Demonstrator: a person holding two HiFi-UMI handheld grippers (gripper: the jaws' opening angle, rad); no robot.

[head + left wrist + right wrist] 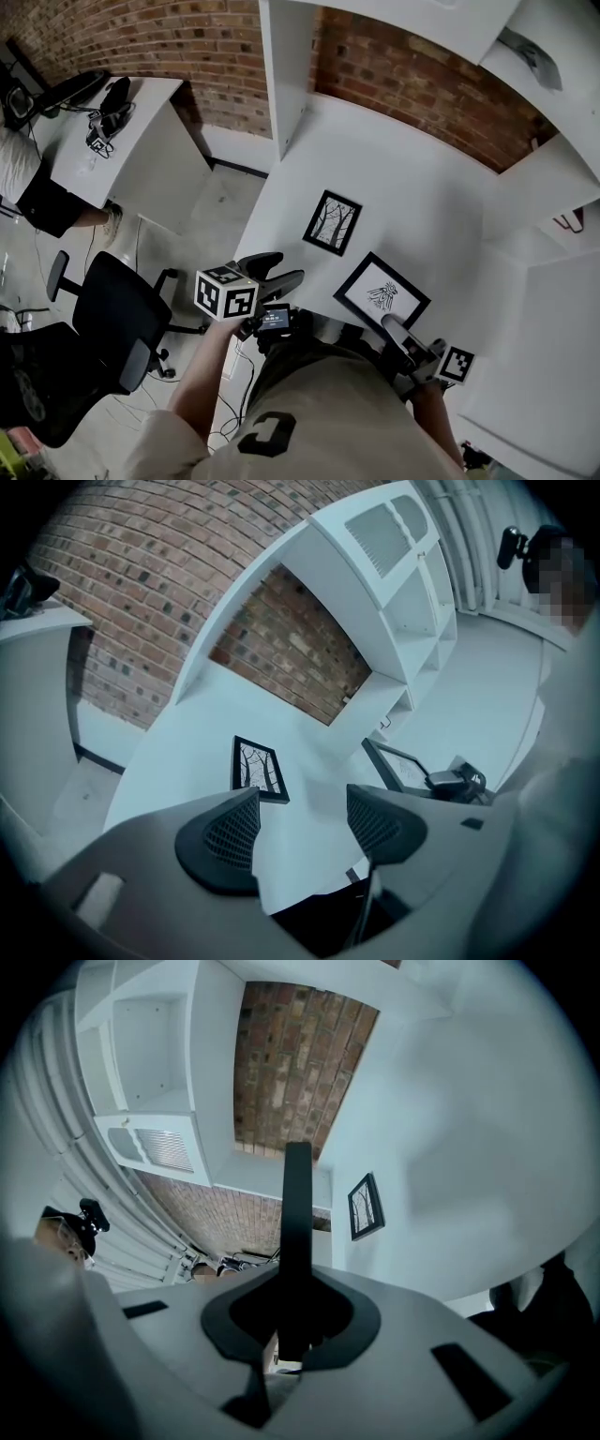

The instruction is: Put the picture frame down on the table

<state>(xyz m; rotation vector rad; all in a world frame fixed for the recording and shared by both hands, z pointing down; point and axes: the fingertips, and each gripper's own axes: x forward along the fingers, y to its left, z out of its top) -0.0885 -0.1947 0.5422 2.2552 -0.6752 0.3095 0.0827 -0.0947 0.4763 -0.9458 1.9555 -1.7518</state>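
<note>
A black picture frame [382,292] with a small dark drawing sits low over the near part of the white table [422,197]. My right gripper [398,336] is shut on its near edge. In the right gripper view that frame [297,1213] shows edge-on as a thin black bar rising from the shut jaws of the right gripper [296,1321]. Whether it touches the table I cannot tell. My left gripper [277,272] hangs open and empty over the table's near left edge. In its own view the left gripper [302,817] looks toward the held frame [401,761].
A second black frame [332,222] [258,768] [366,1206] with a tree drawing lies flat farther back on the table. White shelving [291,66] stands against the brick wall. A black office chair [112,319], another desk [141,141] and a seated person [47,202] are at the left.
</note>
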